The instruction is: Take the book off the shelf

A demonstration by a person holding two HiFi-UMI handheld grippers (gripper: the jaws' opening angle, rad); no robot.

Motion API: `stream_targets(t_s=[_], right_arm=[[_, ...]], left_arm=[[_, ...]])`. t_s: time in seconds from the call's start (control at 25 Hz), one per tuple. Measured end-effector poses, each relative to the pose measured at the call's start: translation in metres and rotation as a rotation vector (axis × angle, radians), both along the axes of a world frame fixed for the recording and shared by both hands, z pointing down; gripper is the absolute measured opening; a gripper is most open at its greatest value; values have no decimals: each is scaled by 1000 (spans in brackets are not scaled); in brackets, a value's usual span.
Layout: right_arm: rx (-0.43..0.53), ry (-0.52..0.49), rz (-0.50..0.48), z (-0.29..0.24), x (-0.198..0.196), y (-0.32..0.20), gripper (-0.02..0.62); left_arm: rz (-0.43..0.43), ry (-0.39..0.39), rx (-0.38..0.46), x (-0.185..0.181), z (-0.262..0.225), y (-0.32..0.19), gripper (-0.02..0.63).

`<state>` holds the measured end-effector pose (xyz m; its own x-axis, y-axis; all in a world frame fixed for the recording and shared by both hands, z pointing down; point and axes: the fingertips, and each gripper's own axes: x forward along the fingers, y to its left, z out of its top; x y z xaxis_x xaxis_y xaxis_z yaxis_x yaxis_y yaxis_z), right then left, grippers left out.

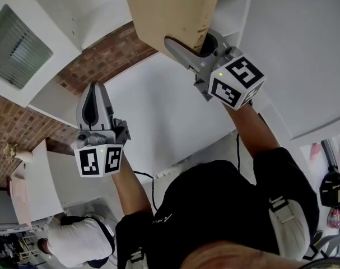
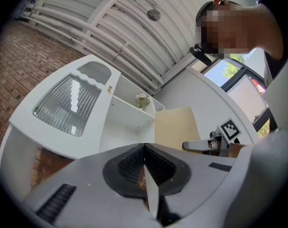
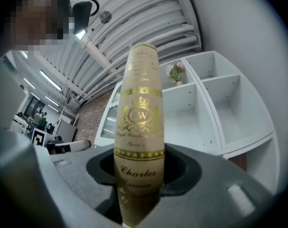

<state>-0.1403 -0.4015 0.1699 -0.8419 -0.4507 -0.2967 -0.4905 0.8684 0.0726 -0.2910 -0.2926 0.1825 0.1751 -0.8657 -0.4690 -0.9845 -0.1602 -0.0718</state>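
Grip comes first: the right gripper (image 1: 199, 38) has its jaws squeezed on the spine of the book (image 3: 138, 127), which is cream with gold letters. It holds the book near one end, so the long end sticks out and could tip. The book is out in front of the white shelf (image 3: 219, 78) and looks clear of it, so I think the job is nearly done. Best to hold tight, hold it straight, and pull slowly away from the shelf. The left gripper (image 2: 144, 148) has its jaws together, holds nothing, and waits beside the shelf.
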Motion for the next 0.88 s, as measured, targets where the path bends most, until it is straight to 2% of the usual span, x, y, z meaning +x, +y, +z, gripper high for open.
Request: stream_targets(t_s=[0.28,0.48,0.88], right_arm=[[-51,5,-22,47,12,29,201],[-99,-9,-39,63,16,32,199],[-90,-9,-43,68,8,31,199]], left_arm=[[-2,39,-18,10,21,8,-2],[-9,23,-39,19,29,9,-2],[-39,11,-54,12,33,11,-2]])
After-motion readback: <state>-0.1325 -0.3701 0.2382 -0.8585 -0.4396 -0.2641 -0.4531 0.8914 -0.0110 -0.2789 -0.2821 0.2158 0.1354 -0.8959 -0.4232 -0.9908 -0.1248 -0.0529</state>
